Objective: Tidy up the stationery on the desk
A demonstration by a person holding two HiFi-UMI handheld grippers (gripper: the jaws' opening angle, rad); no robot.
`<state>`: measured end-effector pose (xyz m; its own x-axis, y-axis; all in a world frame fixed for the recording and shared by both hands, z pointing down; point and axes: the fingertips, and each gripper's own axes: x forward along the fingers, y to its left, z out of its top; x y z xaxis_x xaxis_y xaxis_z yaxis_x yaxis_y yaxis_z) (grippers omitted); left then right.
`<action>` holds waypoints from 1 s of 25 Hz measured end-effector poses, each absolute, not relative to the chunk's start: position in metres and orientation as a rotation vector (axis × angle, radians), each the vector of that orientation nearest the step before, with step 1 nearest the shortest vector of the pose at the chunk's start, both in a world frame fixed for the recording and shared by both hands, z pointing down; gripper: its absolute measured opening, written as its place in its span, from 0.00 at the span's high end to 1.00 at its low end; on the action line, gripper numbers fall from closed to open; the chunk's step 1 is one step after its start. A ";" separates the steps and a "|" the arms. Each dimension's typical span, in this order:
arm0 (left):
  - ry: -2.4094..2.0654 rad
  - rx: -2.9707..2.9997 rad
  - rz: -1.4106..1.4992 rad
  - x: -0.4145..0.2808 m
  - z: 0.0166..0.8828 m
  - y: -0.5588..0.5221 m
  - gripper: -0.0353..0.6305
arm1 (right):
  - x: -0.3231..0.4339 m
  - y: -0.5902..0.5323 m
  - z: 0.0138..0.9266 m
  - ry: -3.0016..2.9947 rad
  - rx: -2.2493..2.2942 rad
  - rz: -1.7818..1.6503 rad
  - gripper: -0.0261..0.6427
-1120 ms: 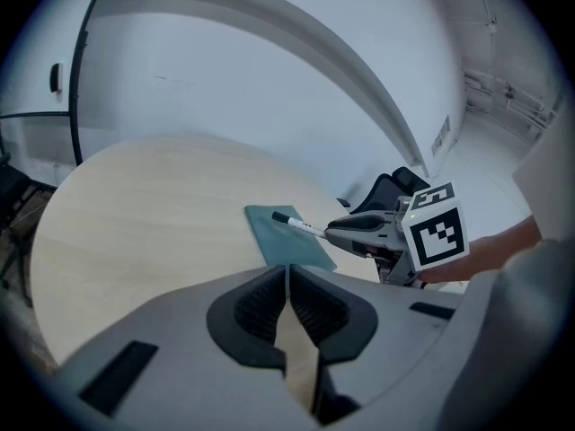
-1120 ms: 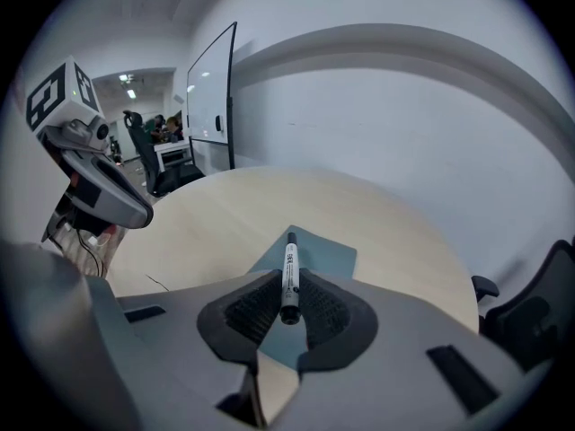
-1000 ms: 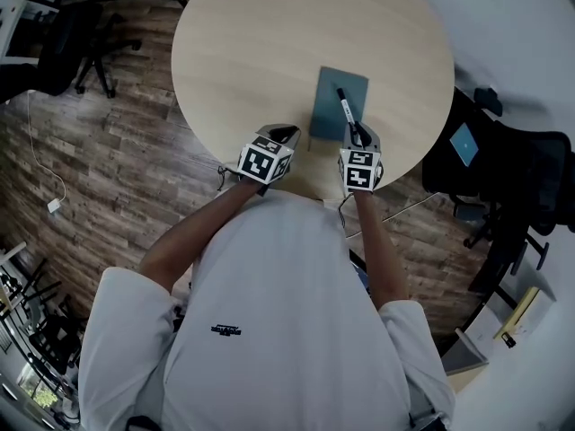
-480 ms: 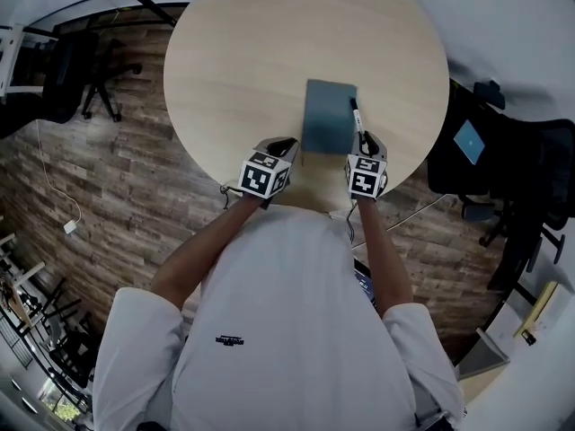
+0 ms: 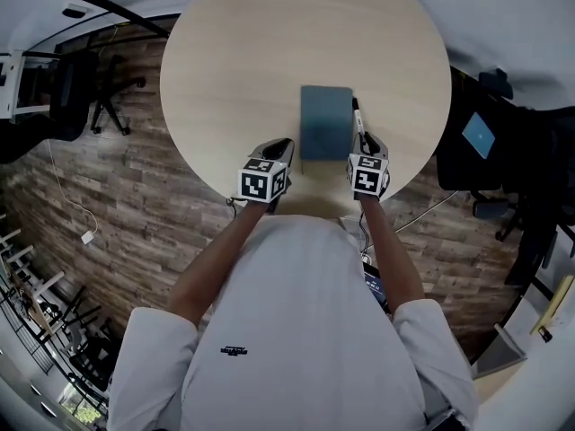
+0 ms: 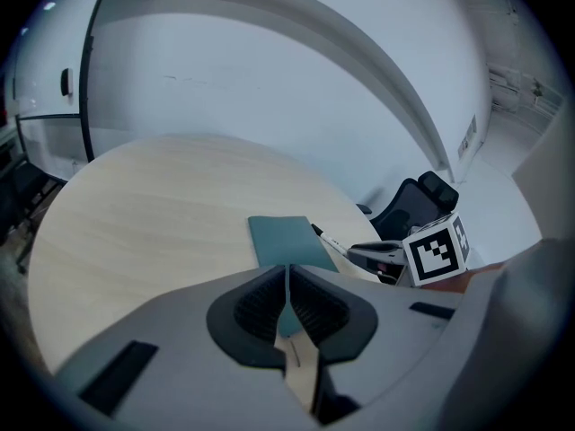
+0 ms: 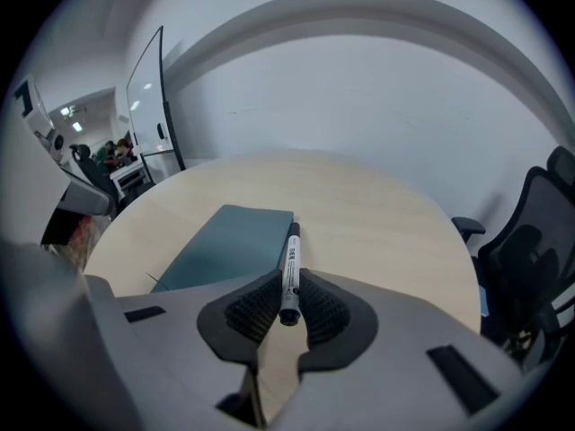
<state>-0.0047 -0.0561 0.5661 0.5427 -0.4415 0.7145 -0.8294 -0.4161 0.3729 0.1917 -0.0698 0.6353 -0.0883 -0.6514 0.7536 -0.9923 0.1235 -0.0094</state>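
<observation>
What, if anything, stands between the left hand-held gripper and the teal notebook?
Nothing visible. Only bare table lies between the left hand-held gripper and the teal notebook. The marker, held by the right hand-held gripper, is by the notebook's opposite edge.

- A person in a white shirt (image 5: 296,330) is leaning over a round, pale wooden surface (image 5: 269,43).
- A teal notebook (image 5: 325,122) is lying flat on the surface, close to its near edge.
- The right tongs (image 5: 362,142) are gripping a black-and-white marker (image 5: 358,118) — it is pointing away, just beside the notebook's right edge.
- The left tongs (image 5: 279,148) are hanging over the surface's near edge — just left of the notebook's near corner.
</observation>
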 end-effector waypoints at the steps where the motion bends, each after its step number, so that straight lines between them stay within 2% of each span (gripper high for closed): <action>1: -1.027 2.048 0.680 -0.001 0.567 -0.057 0.90 | 0.192 -0.069 0.640 -1.807 1.576 0.764 0.84; 7: -1.034 2.040 0.676 0.012 0.567 -0.061 0.90 | 0.167 -0.067 0.660 -1.907 1.483 1.045 0.83; 9: -1.040 2.037 0.672 0.012 0.566 -0.063 0.90 | 0.158 -0.066 0.662 -1.931 1.442 1.083 0.79; 12: -1.043 2.038 0.662 0.012 0.565 -0.063 0.90 | 0.156 -0.063 0.659 -1.928 1.433 1.039 0.77; 25: -1.022 2.079 0.616 -0.003 0.550 -0.044 0.90 | 0.157 -0.049 0.610 -1.919 1.601 0.906 0.77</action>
<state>-0.0026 -0.0443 0.5503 0.5701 -0.4673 0.6758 -0.8158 -0.4198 0.3979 0.1567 -0.0489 0.6101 -0.2019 -0.6614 0.7223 -0.9781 0.0977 -0.1839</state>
